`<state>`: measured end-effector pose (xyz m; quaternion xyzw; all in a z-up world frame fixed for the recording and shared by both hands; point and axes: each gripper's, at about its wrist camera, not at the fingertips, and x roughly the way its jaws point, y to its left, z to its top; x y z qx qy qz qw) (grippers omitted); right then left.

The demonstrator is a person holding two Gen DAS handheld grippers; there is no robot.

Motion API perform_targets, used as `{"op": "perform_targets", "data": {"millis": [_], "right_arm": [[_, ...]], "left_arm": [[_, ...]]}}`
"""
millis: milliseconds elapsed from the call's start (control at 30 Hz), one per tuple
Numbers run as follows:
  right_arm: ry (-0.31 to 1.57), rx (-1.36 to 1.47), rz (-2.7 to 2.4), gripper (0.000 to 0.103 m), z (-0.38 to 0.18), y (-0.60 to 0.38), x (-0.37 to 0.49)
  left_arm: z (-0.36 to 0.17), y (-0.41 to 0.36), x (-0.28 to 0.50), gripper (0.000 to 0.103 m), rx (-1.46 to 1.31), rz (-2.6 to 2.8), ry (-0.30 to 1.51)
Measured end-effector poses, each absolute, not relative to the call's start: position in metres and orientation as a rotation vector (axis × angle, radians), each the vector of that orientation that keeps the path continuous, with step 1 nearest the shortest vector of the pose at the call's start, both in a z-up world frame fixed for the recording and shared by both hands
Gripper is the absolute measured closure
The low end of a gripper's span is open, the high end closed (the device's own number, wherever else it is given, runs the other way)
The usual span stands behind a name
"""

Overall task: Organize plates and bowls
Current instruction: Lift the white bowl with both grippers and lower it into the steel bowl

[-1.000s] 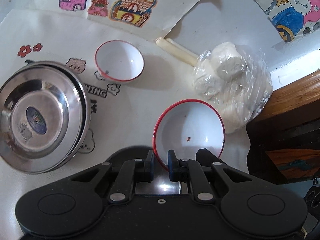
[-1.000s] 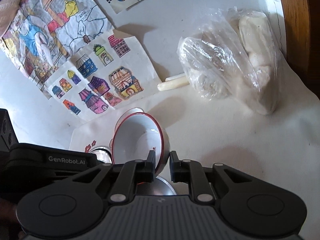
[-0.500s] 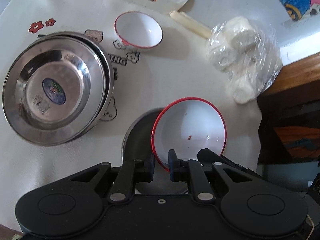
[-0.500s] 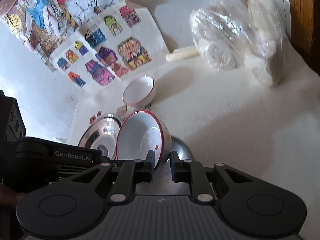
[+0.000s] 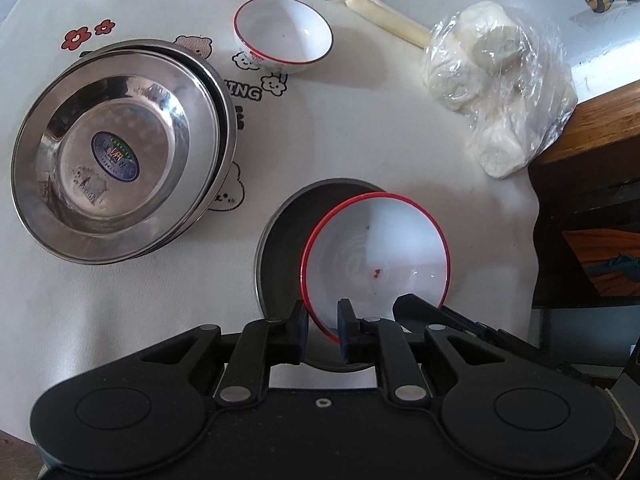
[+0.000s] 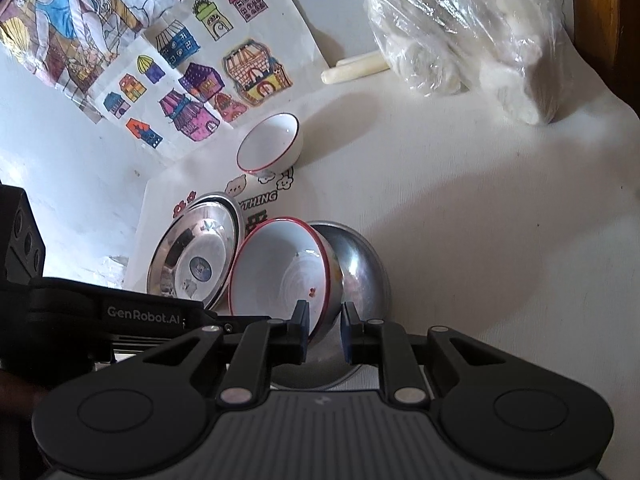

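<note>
A white bowl with a red rim (image 5: pixel 376 256) hangs tilted over a single steel plate (image 5: pixel 276 248). My left gripper (image 5: pixel 323 332) is shut on the bowl's near rim, one finger inside and one outside. In the right wrist view, my right gripper (image 6: pixel 325 330) is shut on the wall of the same bowl (image 6: pixel 280 276), above the steel plate (image 6: pixel 360 276). A stack of steel plates (image 5: pixel 120 152) (image 6: pixel 192 268) lies to the left. A smaller red-rimmed bowl (image 5: pixel 284 34) (image 6: pixel 270 148) stands upright farther back.
A plastic bag of white buns (image 5: pixel 496 80) (image 6: pixel 460 36) lies at the far right beside pale sticks (image 5: pixel 384 20) (image 6: pixel 356 66). Coloured drawings (image 6: pixel 188 76) cover the back. A wooden edge (image 5: pixel 592 120) borders the white printed cloth (image 5: pixel 380 128) on the right.
Both grippers have tipped further down with the bowl still gripped. The single steel plate has come into view under the bowl, and the small bowl and plate stack sit higher in the pictures.
</note>
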<state>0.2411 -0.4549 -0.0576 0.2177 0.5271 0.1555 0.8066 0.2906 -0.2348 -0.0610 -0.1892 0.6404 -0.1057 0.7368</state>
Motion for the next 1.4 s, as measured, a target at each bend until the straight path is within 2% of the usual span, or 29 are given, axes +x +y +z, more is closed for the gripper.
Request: {"op": "perform_targets", "data": {"millis": [633, 1400], "right_arm": [[1.184, 0.466, 0.310, 0.085, -0.066, -0.456, 0.244], [1.212, 0.466, 0.319, 0.083, -0.071, -0.454, 0.251]], "left_arm": [[-0.071, -0.248, 0.294, 0.085, -0.347, -0.225, 1.449], [-0.085, -0.243, 0.297, 0.084, -0.411, -0.172, 1.491]]}}
